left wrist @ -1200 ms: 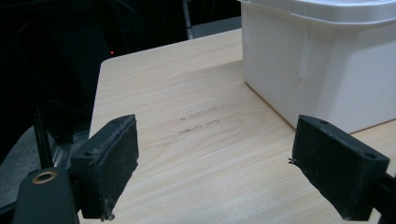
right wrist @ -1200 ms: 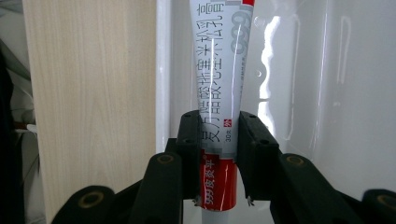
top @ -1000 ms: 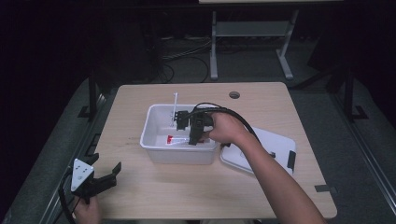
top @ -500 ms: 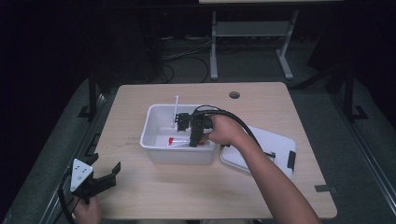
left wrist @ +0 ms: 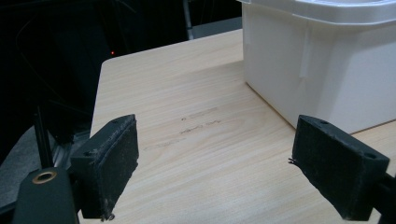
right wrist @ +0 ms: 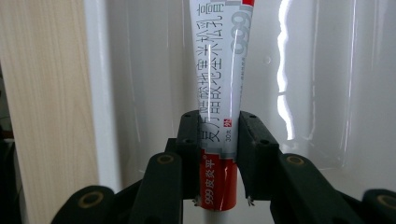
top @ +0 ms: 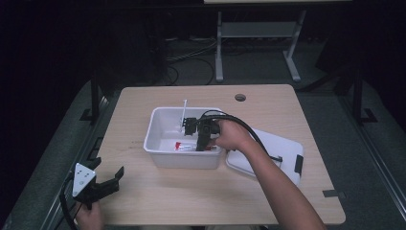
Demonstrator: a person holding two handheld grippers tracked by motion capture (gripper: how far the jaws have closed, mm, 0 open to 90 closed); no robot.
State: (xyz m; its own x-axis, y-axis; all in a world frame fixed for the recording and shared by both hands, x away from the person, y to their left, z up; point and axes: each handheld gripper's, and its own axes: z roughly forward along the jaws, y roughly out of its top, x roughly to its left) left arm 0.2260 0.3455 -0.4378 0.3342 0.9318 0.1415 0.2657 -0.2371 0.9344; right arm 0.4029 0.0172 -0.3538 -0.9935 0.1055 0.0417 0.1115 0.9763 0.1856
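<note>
- The ointment tube (right wrist: 219, 107), white with a red band near its end, is lying inside the white bin (top: 158, 143), low against the bin's near wall; in the high view it is showing as a small red-and-white shape (top: 184, 145) on the bin floor.
- The right gripper (right wrist: 218, 140) is clamping that tube: its two black jaws are pressing on either side of the tube just above the red band, with no gap between pad and tube.
- Compared with the pictures from a second and half a second ago, the right gripper (top: 203, 139) is sitting in nearly the same spot inside the bin, tipped downward over the tube, so the change is small: the hand is settling rather than travelling.
- My reading is that the grasp is now being made or has just been made, and that lifting the tube up over the bin's rim is the step coming next; the tube is not yet rising off the bin floor as far as I can tell.
- A thin white stick (top: 184, 112) is standing against the bin's far wall, just beyond the right gripper.
- The bin's lid (top: 282, 153) is lying flat on the table (top: 268, 201) just to the right of the bin, under the person's right forearm.
- The left gripper (top: 98, 184) is resting well to the left of the bin, at the table's near edge, unchanged from the earlier pictures.
- Its jaws are standing wide apart with nothing between them; in the left gripper view they are framing bare wood, with the bin's outer wall (left wrist: 327, 70) ahead.
</note>
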